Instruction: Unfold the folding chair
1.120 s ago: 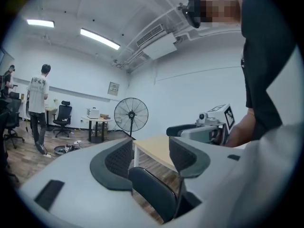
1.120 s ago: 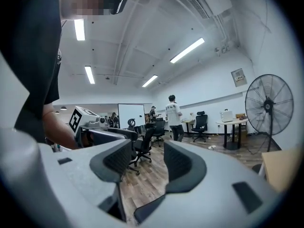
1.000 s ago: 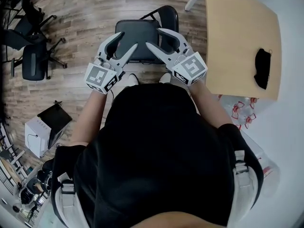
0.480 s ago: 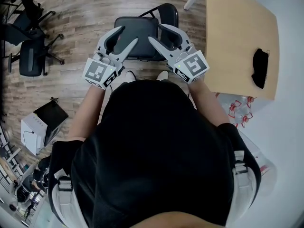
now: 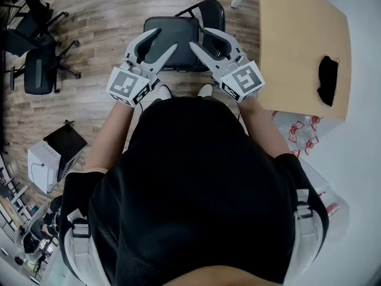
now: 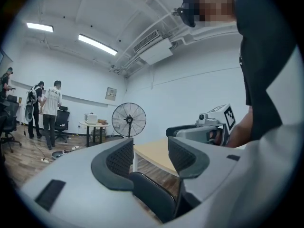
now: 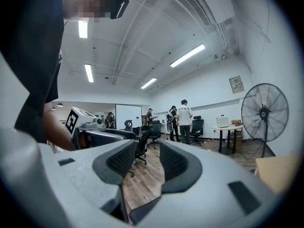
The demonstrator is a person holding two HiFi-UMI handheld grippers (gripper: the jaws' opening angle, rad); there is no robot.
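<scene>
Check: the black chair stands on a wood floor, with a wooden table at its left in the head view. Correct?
No. The head view shows the wooden table right of the black chair, which does stand on the wood floor.

The black folding chair (image 5: 175, 28) has a smooth, matt padded seat on thin black metal tubing. The grey-brown plank floor (image 5: 101, 16) looks like matt, grained wood. The pale wooden surface (image 5: 300, 46) is smooth.

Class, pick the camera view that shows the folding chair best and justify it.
Head view: the folding chair appears from above, seat and backrest. The left gripper view shows only a dark edge; the right gripper view just a sliver.
</scene>
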